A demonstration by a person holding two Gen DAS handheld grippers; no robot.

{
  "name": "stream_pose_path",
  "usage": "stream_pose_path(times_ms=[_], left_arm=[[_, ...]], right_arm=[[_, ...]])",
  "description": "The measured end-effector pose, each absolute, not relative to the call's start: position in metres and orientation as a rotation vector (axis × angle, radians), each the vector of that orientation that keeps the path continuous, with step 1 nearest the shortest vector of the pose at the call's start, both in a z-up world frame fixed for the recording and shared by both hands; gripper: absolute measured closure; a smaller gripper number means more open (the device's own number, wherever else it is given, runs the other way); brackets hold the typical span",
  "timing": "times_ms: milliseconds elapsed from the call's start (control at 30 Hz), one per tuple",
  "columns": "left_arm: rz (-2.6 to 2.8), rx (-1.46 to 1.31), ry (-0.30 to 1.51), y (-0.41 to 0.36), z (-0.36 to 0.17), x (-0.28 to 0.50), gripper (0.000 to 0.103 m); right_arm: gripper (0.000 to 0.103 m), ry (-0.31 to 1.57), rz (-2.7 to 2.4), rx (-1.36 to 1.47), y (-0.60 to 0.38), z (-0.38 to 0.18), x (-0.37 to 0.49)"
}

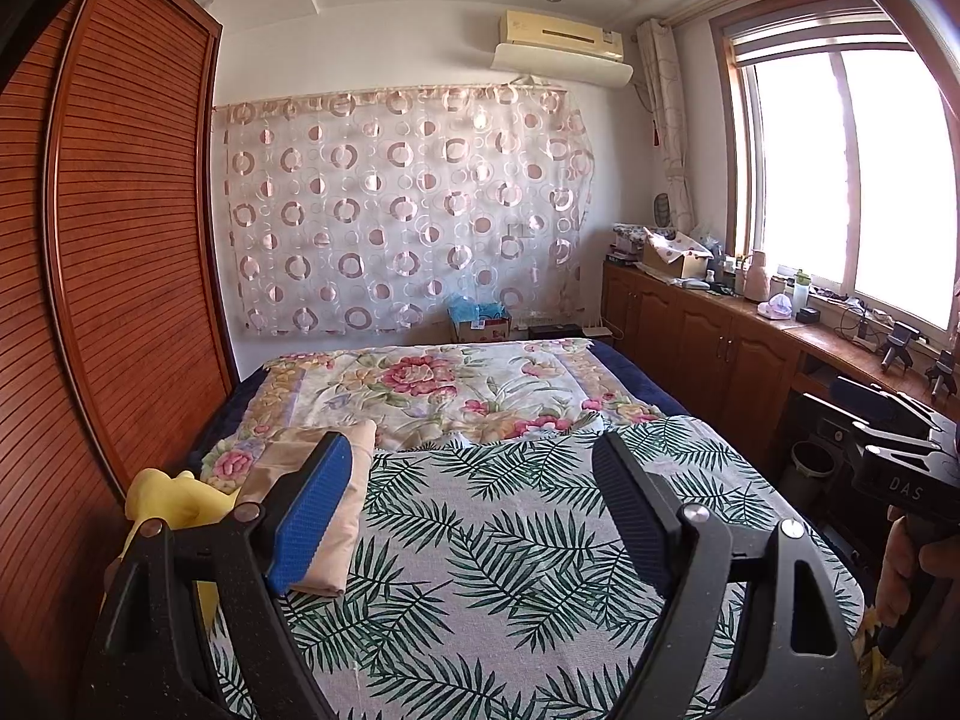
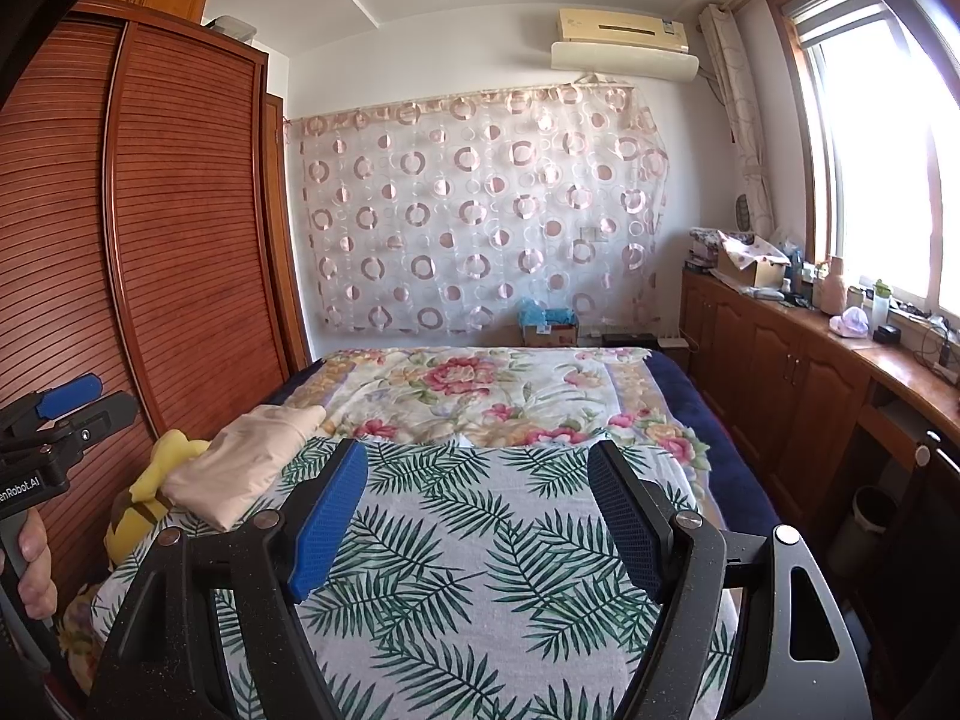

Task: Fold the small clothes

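Observation:
A folded beige garment (image 1: 336, 516) (image 2: 240, 474) lies at the left side of the bed, on the edge of the palm-leaf cloth (image 1: 480, 540) (image 2: 480, 552). My left gripper (image 1: 474, 450) hovers open above the cloth, its left blue pad in front of the beige garment, nothing between its fingers. My right gripper (image 2: 477, 459) is also open over the leaf cloth, empty, to the right of the garment. The right gripper's body (image 1: 900, 456) shows at the right edge of the left wrist view, held by a hand. The left gripper's body (image 2: 54, 420) shows at the left edge of the right wrist view.
A yellow plush toy (image 1: 174, 498) (image 2: 150, 498) sits left of the beige garment beside the wooden wardrobe (image 1: 120, 240). A floral quilt (image 1: 432, 390) covers the far half of the bed. Wooden cabinets (image 2: 780, 372) with clutter run along the right under the window. A bin (image 1: 810, 468) stands by the bed.

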State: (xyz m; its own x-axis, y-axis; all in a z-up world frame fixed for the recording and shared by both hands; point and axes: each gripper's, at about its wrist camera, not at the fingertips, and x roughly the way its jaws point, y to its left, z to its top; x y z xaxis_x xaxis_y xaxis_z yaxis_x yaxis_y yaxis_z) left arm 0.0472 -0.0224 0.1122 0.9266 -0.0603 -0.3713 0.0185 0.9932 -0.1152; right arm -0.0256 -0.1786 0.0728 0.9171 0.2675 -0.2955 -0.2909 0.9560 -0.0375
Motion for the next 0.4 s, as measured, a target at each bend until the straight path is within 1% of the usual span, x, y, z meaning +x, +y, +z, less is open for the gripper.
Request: stream_pose_path(times_ms=[400], left_arm=[[-0.041,-0.109,0.383,-0.0225,0.1108,0.0473,0.020]], right_arm=[[0.025,0.293,0.283,-0.080,-0.1782,0.0716,-0.0248]])
